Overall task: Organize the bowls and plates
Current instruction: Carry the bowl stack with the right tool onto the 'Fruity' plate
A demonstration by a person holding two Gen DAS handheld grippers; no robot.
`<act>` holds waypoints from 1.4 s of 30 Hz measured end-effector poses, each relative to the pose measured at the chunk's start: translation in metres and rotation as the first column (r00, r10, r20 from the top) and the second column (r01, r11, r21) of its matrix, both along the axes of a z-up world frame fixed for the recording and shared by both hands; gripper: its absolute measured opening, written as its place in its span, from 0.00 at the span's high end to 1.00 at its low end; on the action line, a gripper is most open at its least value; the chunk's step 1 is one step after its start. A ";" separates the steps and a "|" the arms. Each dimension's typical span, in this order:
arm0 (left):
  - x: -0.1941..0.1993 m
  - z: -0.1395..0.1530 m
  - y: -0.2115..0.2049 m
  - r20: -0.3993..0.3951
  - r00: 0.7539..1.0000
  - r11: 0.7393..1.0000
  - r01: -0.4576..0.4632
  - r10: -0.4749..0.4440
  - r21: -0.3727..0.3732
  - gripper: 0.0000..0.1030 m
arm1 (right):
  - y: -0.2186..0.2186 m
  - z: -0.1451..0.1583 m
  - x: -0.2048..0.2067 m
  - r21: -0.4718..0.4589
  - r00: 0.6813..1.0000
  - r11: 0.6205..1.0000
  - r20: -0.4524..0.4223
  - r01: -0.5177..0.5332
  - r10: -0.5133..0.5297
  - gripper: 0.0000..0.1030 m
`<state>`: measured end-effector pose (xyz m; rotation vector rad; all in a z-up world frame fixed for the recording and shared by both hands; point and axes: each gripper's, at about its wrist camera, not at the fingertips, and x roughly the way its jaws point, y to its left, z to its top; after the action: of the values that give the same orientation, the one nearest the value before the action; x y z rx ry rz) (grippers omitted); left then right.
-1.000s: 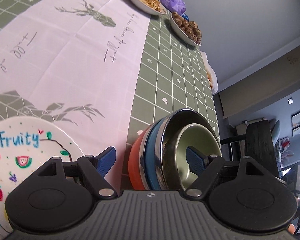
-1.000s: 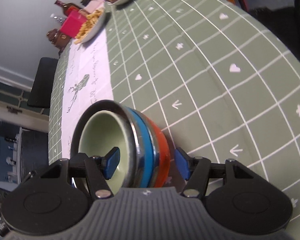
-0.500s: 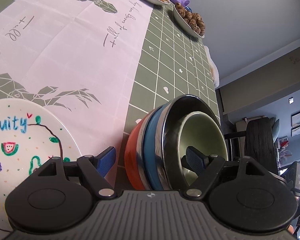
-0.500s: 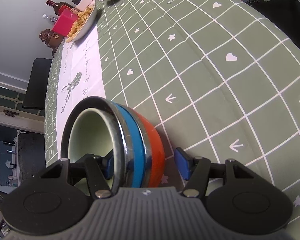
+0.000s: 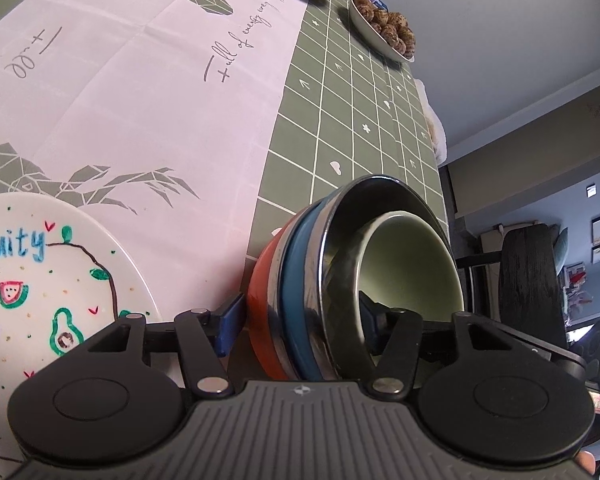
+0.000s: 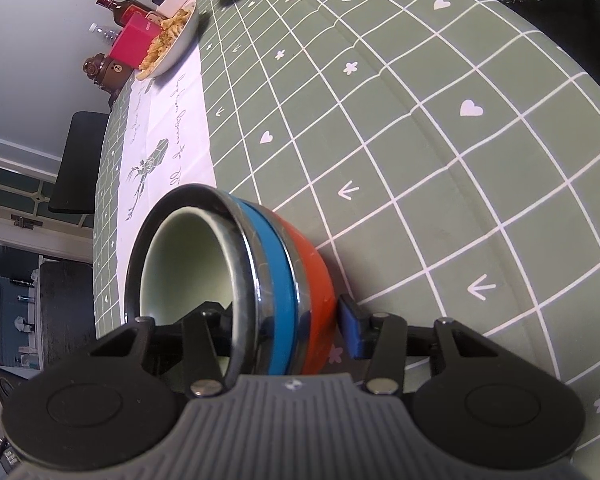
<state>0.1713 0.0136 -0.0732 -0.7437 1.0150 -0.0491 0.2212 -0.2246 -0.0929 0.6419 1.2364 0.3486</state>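
Note:
A nested stack of bowls (image 5: 340, 280), orange outside, then blue, a steel one and a pale green one innermost, sits on the green checked tablecloth. It also shows in the right wrist view (image 6: 260, 280). My left gripper (image 5: 300, 326) straddles the stack's rim, one finger outside the orange bowl, the other inside the steel bowl. My right gripper (image 6: 288, 322) straddles the opposite rim the same way. Both pairs of jaws press the stacked walls. A white "Fruity" plate (image 5: 40, 280) lies left of the stack.
Two plates of food (image 5: 384, 28) stand at the far end of the table, with a red box (image 6: 134, 42), a bottle (image 6: 122, 6) and a brown bear jar (image 6: 104, 70). The table edge and a dark chair (image 5: 528, 280) are to the right.
Both grippers have moved in onto the bowl stack and their jaws have narrowed onto its rim. The stack looms larger in both views, and the plate has slid left in the left view.

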 end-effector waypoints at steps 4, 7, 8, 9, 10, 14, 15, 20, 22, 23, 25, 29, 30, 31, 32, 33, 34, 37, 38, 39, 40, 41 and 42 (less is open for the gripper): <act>0.002 0.003 -0.005 -0.013 1.000 0.999 0.009 -0.009 0.040 0.40 | 0.000 0.000 0.000 -0.002 1.000 1.000 0.002 -0.003 0.003 0.56; 0.002 0.004 -0.007 -0.017 1.000 0.998 0.007 -0.006 0.055 0.40 | 0.001 0.002 0.000 -0.009 1.000 1.000 0.006 -0.011 0.011 0.56; 0.001 0.004 -0.007 -0.017 1.000 0.998 0.008 -0.007 0.059 0.40 | 0.001 0.002 0.000 -0.011 1.000 1.000 0.008 -0.012 0.012 0.56; 0.001 0.005 -0.007 -0.018 1.000 0.998 0.011 -0.010 0.063 0.40 | 0.002 0.003 0.000 -0.014 1.000 1.000 0.009 -0.014 0.014 0.56; 0.001 0.005 -0.007 -0.019 1.000 0.998 0.013 -0.012 0.066 0.40 | 0.002 0.003 0.000 -0.017 1.000 1.000 0.012 -0.016 0.016 0.56; -0.001 0.008 -0.007 -0.011 1.000 0.997 0.015 -0.014 0.074 0.40 | 0.005 0.006 -0.002 -0.022 0.999 0.999 0.026 -0.027 0.027 0.56; -0.003 0.009 -0.006 -0.004 1.000 0.997 0.016 -0.016 0.080 0.40 | 0.006 0.006 -0.002 -0.021 0.999 0.999 0.029 -0.030 0.030 0.56; -0.007 0.016 -0.002 0.014 1.000 0.996 0.009 -0.010 0.087 0.40 | 0.008 0.008 -0.004 0.001 0.999 0.999 0.034 -0.038 0.038 0.56; -0.011 0.021 0.001 0.022 1.000 0.995 0.008 -0.011 0.095 0.40 | 0.009 0.010 -0.005 0.012 0.998 0.999 0.037 -0.046 0.045 0.56; -0.013 0.023 0.002 0.026 1.000 0.995 0.007 -0.010 0.100 0.40 | 0.011 0.012 -0.007 0.016 0.998 0.999 0.043 -0.051 0.050 0.56; -0.018 0.029 0.005 0.037 0.999 0.994 -0.002 -0.002 0.107 0.40 | 0.015 0.017 -0.009 0.020 0.996 0.998 0.058 -0.062 0.061 0.56; -0.031 0.043 0.013 0.060 0.998 0.993 -0.027 0.020 0.118 0.40 | 0.024 0.028 -0.016 0.037 0.993 0.995 0.087 -0.088 0.085 0.56; -0.034 0.048 0.016 0.065 0.998 0.992 -0.032 0.024 0.125 0.40 | 0.026 0.031 -0.018 0.044 0.992 0.995 0.091 -0.094 0.090 0.56; -0.037 0.052 0.018 0.067 0.997 0.991 -0.035 0.026 0.132 0.40 | 0.029 0.033 -0.021 0.051 0.991 0.994 0.095 -0.100 0.095 0.56; -0.041 0.056 0.021 0.068 0.997 0.989 -0.037 0.028 0.141 0.40 | 0.033 0.036 -0.023 0.056 0.990 0.993 0.100 -0.108 0.102 0.56; -0.045 0.060 0.024 0.068 0.997 0.988 -0.039 0.029 0.148 0.40 | 0.036 0.038 -0.026 0.061 0.989 0.991 0.104 -0.116 0.109 0.56; -0.048 0.064 0.028 0.068 0.997 0.987 -0.041 0.030 0.154 0.40 | 0.040 0.040 -0.028 0.066 0.987 0.990 0.106 -0.125 0.117 0.56; -0.060 0.072 0.041 0.061 0.997 0.985 -0.054 0.044 0.162 0.40 | 0.053 0.046 -0.035 0.080 0.983 0.985 0.112 -0.152 0.142 0.56; -0.064 0.074 0.046 0.056 0.997 0.986 -0.061 0.053 0.157 0.40 | 0.058 0.047 -0.038 0.084 0.982 0.984 0.110 -0.160 0.150 0.56; -0.067 0.075 0.050 0.051 0.997 0.986 -0.067 0.060 0.151 0.40 | 0.062 0.048 -0.040 0.087 0.981 0.982 0.108 -0.168 0.158 0.56; -0.070 0.076 0.055 0.046 0.997 0.987 -0.072 0.066 0.147 0.40 | 0.067 0.048 -0.042 0.090 0.981 0.980 0.105 -0.175 0.166 0.56; -0.074 0.077 0.060 0.042 0.997 0.986 -0.074 0.069 0.147 0.40 | 0.071 0.049 -0.044 0.093 0.980 0.979 0.100 -0.182 0.173 0.56; -0.076 0.077 0.064 0.039 0.997 0.986 -0.075 0.070 0.151 0.40 | 0.075 0.049 -0.046 0.095 0.979 0.977 0.097 -0.188 0.179 0.56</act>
<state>0.0957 0.0772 0.0038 -0.6377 0.9482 0.0779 0.1755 -0.1498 -0.0441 0.5954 1.2023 0.5929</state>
